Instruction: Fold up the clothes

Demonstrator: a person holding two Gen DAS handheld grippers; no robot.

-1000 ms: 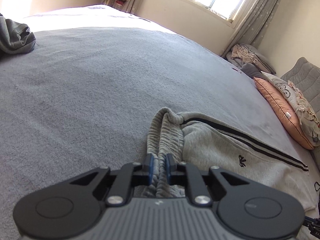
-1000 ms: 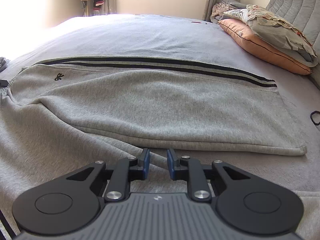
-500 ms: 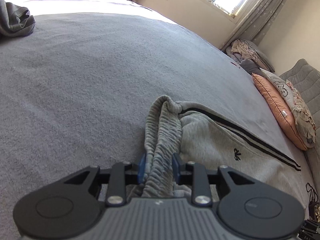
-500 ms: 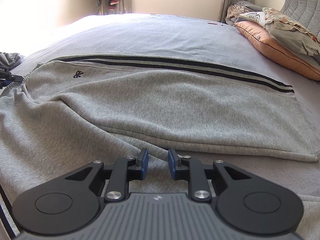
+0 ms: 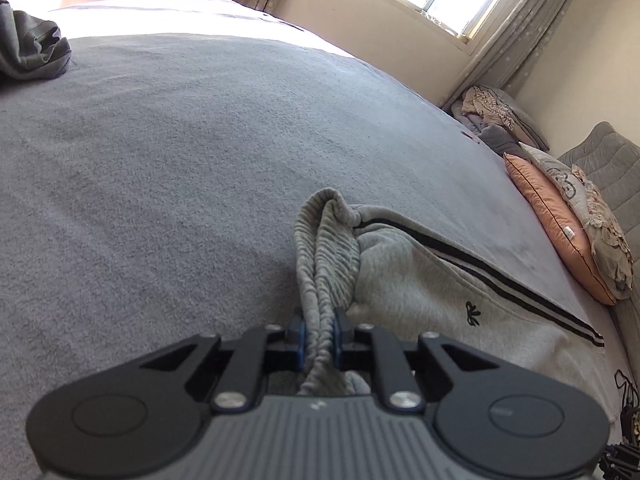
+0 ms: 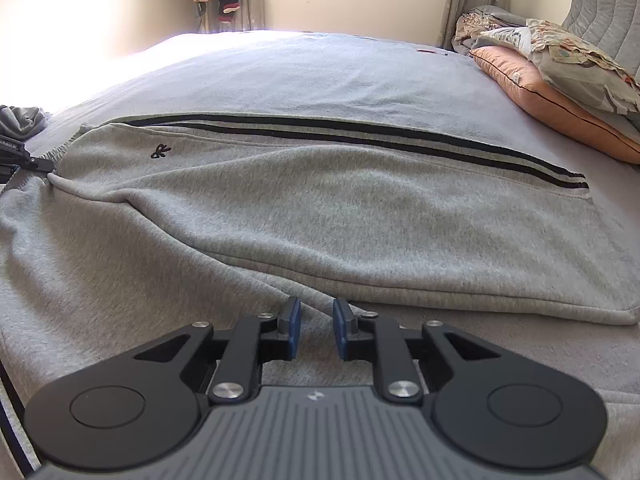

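- Two pictures showed the same grey sweatpants (image 5: 420, 280), spread flat on the grey bed cover (image 5: 180, 160).
- Left wrist view: the left gripper (image 5: 319, 334) was closed tight on the ribbed elastic waistband (image 5: 324, 248), which rose bunched straight ahead of the blue pads. Its jaws had just opened wide and then closed again on this band. The striped leg ran away to the right of the claw.
- The cloth looked soft, thick and rather light, so I judge that it will sag and crease when lifted. The waistband is a firm place to take hold.
- This gripper pointed downward at a slant, low over the bed.
- Right wrist view: the right gripper (image 6: 316, 330) was nearly closed, its jaws having just narrowed. A small gap remained, and I saw no cloth pinched in it. The folded leg (image 6: 340, 208) lay just ahead of the tips.
- It also tilted down, close above the fabric.
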